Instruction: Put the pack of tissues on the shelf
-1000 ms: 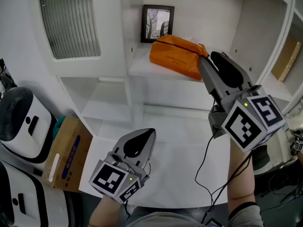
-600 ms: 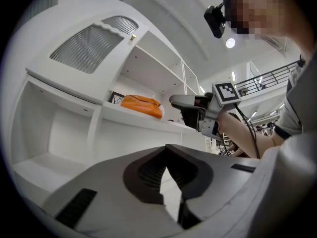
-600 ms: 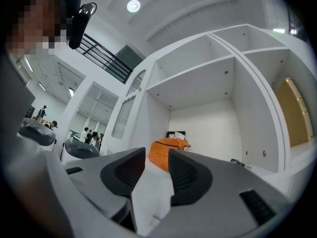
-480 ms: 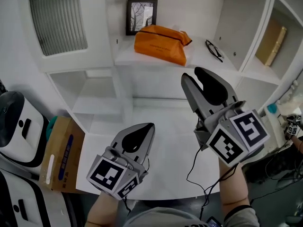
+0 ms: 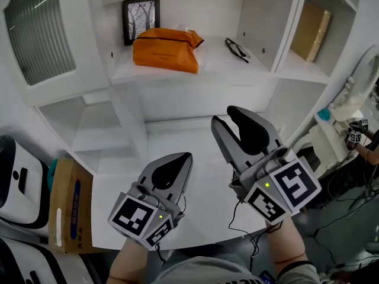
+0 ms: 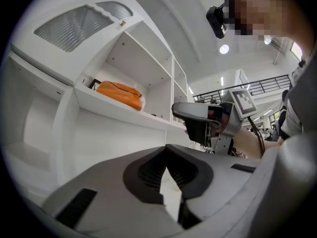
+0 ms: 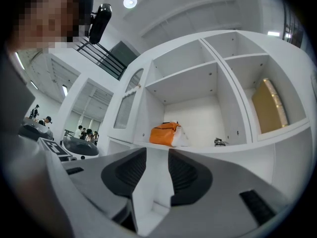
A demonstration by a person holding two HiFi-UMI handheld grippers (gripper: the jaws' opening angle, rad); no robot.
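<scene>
The right claw (image 5: 225, 115) is held up over the white table (image 5: 195, 188) with its jaws well apart and closing. Nothing sits between them; through the gap in the right gripper view (image 7: 157, 150) you see only the white unit beyond. The left claw (image 5: 185, 157) hangs lower and just to the left of the right one. Its jaws meet at the tips and it carries nothing, which the left gripper view (image 6: 166, 148) shows as well.

The orange pack of tissues (image 5: 166, 51) lies on the shelf (image 5: 219, 67), ahead of both claws and above them, well apart from either. It is slightly to the left of the right claw's line. A framed picture (image 5: 141, 19) stands upright against the back wall, just behind the pack's left end. A pair of glasses (image 5: 237, 49) lies on the same shelf to the right of the pack, almost straight ahead of the right claw.

Past the upright divider, further right of the right claw, the next compartment holds a tan box (image 5: 314, 23) leaning against its wall. Down to the left of the left claw, beyond the table's edge, lies a cardboard box (image 5: 68, 203).
</scene>
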